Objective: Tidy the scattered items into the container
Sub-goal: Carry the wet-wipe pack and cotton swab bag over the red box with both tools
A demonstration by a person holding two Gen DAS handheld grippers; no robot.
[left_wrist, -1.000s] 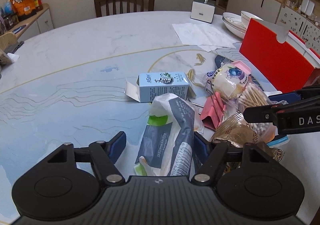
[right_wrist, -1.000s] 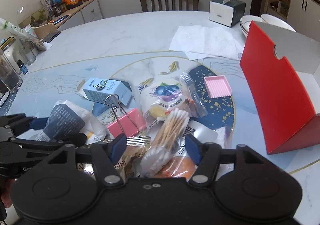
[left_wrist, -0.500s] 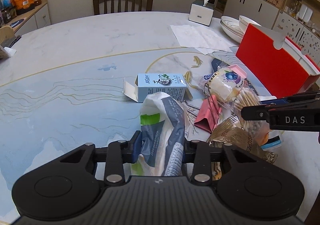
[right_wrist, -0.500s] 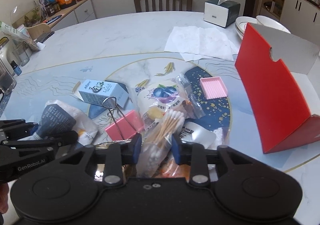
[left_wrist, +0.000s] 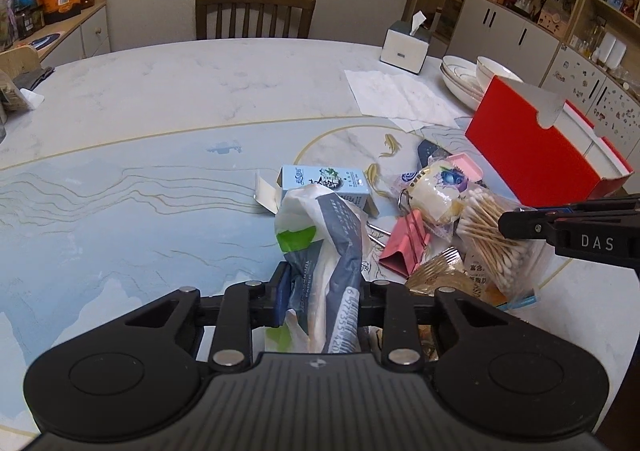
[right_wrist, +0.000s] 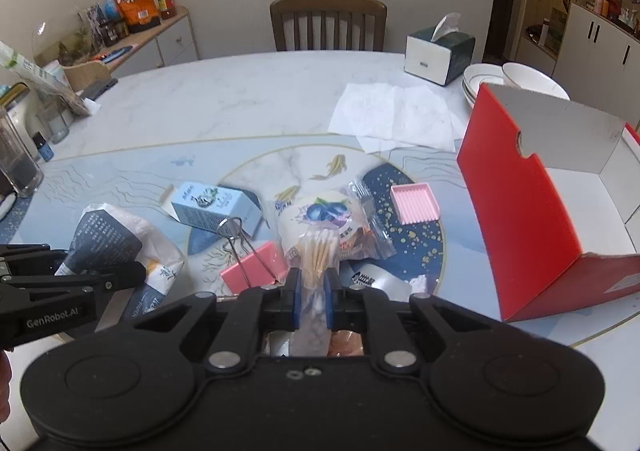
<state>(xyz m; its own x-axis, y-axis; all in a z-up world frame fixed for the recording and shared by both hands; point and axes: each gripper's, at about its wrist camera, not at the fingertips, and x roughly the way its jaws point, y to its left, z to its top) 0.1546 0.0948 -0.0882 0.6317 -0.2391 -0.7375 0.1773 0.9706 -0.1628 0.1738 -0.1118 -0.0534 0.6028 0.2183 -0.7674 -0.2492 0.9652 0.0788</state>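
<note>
Your left gripper (left_wrist: 320, 301) is clamped on the tissue pack (left_wrist: 328, 251), which sticks forward from its jaws. Ahead of it lies the blue carton (left_wrist: 324, 183); to its right, the pink clip (left_wrist: 404, 243). Your right gripper (right_wrist: 311, 305) pinches the bag of cotton swabs (right_wrist: 316, 255), the blueberry snack (right_wrist: 326, 215) just beyond its tips. A pink tray (right_wrist: 414, 203) sits ahead to the right, and the open red box (right_wrist: 520, 211) stands farther right on the table (right_wrist: 248, 99).
</note>
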